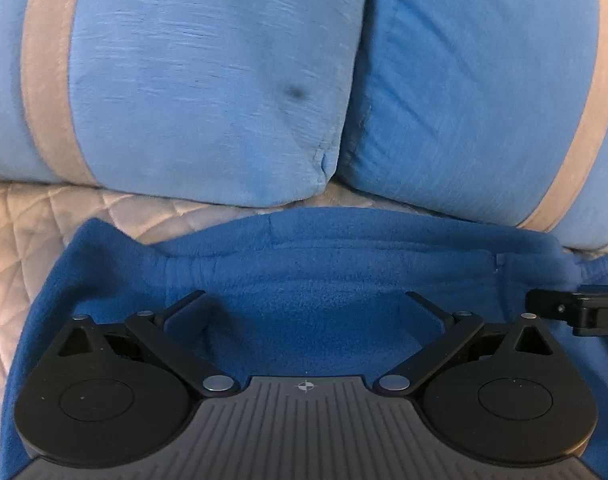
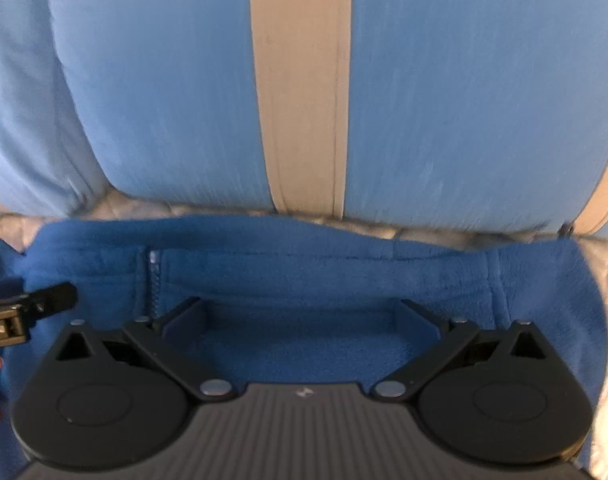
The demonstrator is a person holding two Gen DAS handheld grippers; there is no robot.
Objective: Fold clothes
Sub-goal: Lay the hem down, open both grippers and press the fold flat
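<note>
both claws spread over the blue fleece

we are looking at two big light-blue cushions (image 1: 208, 80) with beige stripes, leaning at the back of a quilted pale cover (image 1: 44, 232). in front of them the blue fleece garment (image 1: 324, 280) is lying spread across the cover, its zipper (image 2: 154, 280) showing near the middle. we are holding the left gripper (image 1: 306, 308) released, fingers wide, down on the fleece; the right gripper (image 2: 300, 314) is sitting just beside it, likewise spread, gripping nothing
</note>
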